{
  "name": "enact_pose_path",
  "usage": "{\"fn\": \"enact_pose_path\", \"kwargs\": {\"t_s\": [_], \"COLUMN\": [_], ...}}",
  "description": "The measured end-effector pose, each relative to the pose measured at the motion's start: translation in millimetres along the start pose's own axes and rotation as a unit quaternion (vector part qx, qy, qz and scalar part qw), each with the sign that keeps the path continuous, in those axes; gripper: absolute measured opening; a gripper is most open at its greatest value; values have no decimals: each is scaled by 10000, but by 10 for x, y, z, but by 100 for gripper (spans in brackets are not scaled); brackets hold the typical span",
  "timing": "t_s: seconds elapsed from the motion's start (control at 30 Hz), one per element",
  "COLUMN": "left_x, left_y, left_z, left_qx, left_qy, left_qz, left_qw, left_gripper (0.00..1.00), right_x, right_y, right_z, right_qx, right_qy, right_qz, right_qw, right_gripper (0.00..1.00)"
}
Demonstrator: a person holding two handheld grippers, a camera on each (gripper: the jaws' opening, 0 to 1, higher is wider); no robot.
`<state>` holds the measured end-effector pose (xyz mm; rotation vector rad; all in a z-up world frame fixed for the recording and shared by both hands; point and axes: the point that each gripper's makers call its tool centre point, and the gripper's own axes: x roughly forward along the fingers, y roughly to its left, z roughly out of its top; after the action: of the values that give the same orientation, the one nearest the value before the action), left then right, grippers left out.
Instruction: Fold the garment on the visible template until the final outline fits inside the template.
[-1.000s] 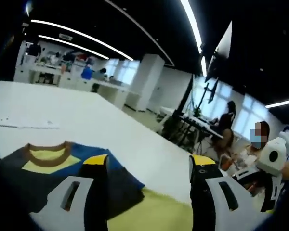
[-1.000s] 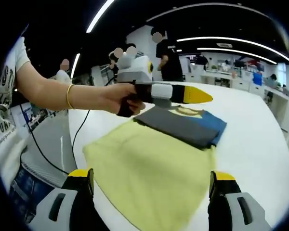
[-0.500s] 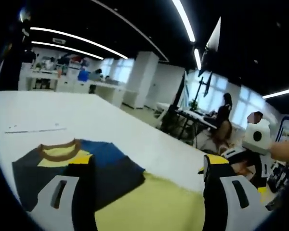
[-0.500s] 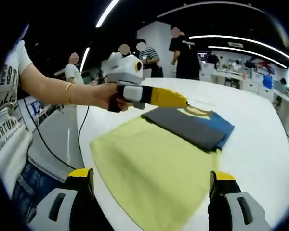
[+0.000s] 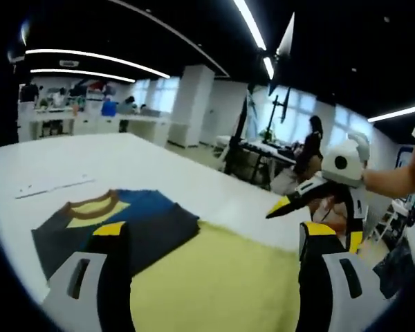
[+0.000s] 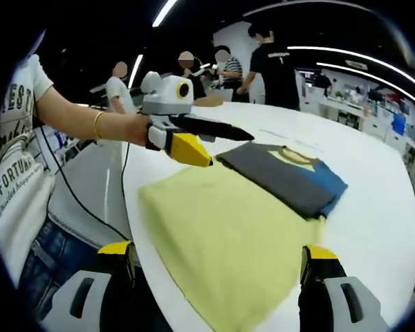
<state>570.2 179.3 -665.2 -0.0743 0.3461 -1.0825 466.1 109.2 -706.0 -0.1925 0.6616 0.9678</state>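
Well beyond both grippers, garment (image 6: 285,174).

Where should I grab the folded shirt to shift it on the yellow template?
Probably the shirt at its near folded edge, where it overlaps the template. It lies flat, so slide one jaw under from the template side. The left gripper, open, hovers nearest.

Plenty of room around the yellow template (image 6: 228,238) — the white table (image 6: 373,221) is bare on its far side and past the folded garment (image 6: 283,176) lying at the template's far edge. Over the template's near-left corner the left gripper (image 6: 218,142) hangs in the air, jaws spread, so that's the blocked lane. A thin white strip (image 5: 52,185) lies beyond the garment — paper, probably.
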Motion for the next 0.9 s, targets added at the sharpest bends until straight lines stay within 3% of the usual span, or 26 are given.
{"fn": "enact_pose_path", "kwargs": {"t_s": [0.43, 0.9], "left_x": [-469, -896], "left_y": [-1, -34], "left_z": [-304, -762], "left_qx": [103, 63], "left_qy": [369, 898], "left_qz": [132, 269], "left_qw": [9992, 9956], "left_gripper": [96, 88], "right_x": [-14, -28], "right_y": [19, 12], "right_z": [-89, -313], "right_qx": [-275, -540], "right_qy": [323, 778], "right_qz": [64, 80], "right_qw": [9991, 9955], "right_gripper": [99, 93]}}
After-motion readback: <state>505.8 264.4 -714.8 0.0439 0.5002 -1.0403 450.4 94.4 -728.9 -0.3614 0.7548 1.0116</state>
